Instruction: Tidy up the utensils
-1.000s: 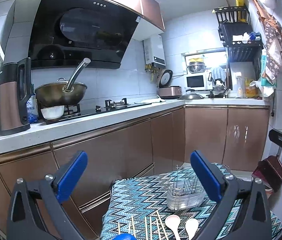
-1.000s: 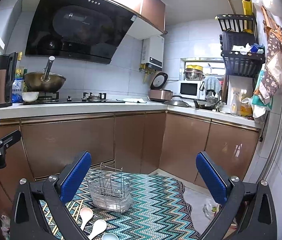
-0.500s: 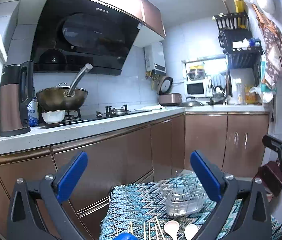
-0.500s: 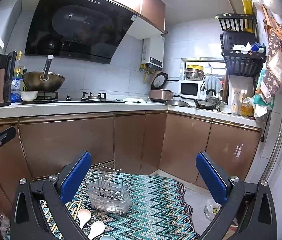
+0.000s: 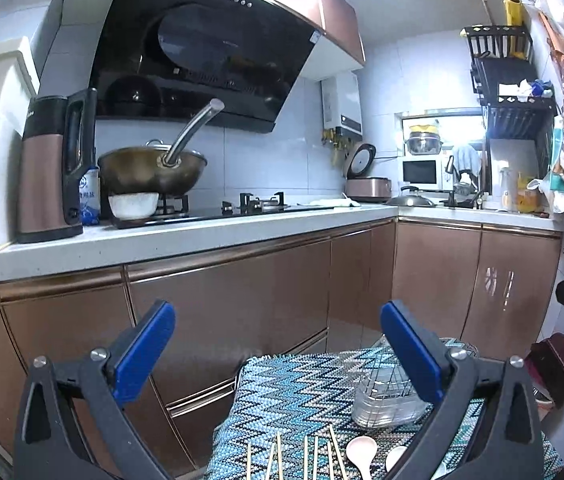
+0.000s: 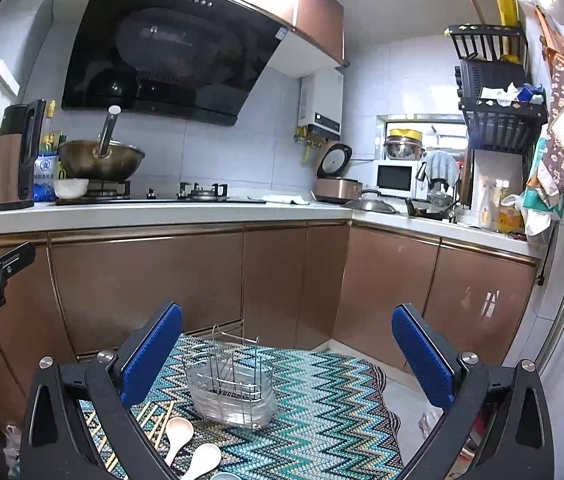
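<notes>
Over the last second we only raised and tilted both views a little; nothing was picked up. Our left claw [image 5: 276, 354] and right claw [image 6: 286, 356] hang wide apart and empty. The chopsticks [image 5: 305, 458] and spoons [image 6: 178, 438] lie untouched beside the wire holder [image 6: 232, 392] on the zigzag cloth [image 6: 329, 420], so sorting is not started.

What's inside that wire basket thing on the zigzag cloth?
The wire utensil basket with a clear plastic tray shows only bare wire dividers; no utensils stand in it. The bamboo chopsticks and white spoons lie outside on the cloth.
</notes>
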Demonstrator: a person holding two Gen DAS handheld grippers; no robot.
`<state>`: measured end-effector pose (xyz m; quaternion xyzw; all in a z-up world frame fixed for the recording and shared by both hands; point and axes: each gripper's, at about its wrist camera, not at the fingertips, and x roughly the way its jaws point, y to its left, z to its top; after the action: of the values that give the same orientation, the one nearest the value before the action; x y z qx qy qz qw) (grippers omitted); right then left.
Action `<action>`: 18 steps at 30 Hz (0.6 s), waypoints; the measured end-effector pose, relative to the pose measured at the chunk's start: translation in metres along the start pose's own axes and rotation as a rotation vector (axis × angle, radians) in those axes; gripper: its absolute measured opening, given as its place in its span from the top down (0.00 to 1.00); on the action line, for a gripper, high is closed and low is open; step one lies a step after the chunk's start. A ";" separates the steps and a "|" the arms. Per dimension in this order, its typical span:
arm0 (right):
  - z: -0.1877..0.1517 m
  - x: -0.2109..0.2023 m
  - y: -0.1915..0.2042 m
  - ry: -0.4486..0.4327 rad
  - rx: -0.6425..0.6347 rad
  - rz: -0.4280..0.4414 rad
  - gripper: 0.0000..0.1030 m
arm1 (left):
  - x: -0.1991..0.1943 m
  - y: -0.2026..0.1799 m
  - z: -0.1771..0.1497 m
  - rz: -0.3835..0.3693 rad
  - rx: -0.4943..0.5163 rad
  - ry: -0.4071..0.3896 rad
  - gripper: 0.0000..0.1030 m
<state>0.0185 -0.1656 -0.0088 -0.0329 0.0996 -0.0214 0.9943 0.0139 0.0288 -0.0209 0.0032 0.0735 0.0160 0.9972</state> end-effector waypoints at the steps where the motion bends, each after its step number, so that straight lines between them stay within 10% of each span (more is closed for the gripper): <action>1: -0.001 0.000 -0.001 0.002 0.002 0.004 0.00 | 0.000 0.000 0.000 0.000 -0.004 0.002 0.00; 18: -0.046 0.038 -0.017 0.185 0.027 0.078 0.01 | 0.076 0.016 -0.062 -0.080 -0.044 0.373 0.00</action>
<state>0.0458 -0.1868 -0.0596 -0.0134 0.1920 0.0131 0.9812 0.0794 0.0474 -0.0933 -0.0248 0.2570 -0.0218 0.9658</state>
